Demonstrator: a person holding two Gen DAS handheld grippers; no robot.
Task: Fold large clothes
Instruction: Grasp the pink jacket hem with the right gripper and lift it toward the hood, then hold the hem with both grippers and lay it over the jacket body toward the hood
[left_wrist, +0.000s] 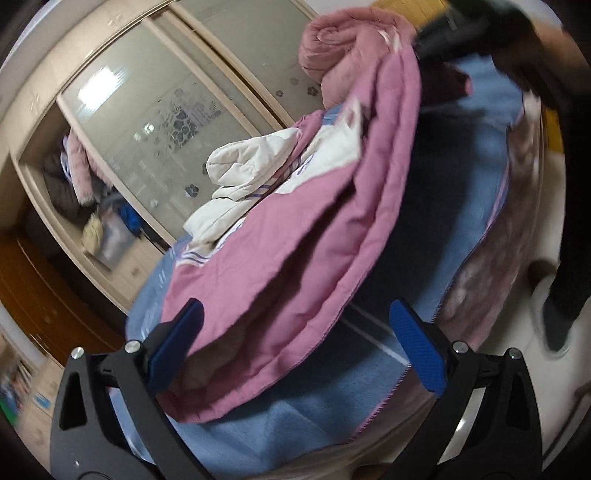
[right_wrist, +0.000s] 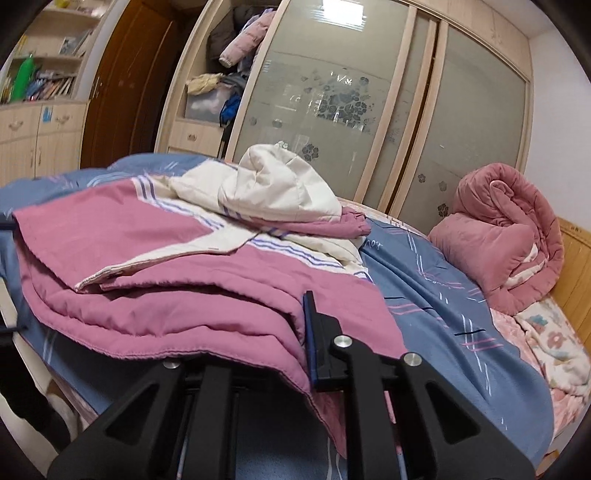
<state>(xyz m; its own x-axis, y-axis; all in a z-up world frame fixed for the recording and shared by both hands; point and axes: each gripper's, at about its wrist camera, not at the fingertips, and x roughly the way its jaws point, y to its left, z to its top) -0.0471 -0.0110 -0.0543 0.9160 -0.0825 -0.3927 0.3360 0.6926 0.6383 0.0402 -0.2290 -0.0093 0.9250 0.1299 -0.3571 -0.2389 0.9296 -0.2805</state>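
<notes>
Right gripper (right_wrist: 308, 339) clenched on pink quilt (right_wrist: 177, 295) corner; left gripper (left_wrist: 295, 350) released, quilt edge between its fingers; quilt runs lengthwise along bed (right_wrist: 443, 295).

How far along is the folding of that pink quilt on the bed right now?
Done: the pink quilt already lies doubled in layers on the bed. In hand: the right gripper is shut on the quilt's near edge, while the left gripper is open around another part of that edge, not pinching. Left: the cream end is bunched and unfolded, so folding is probably around midway.
</notes>
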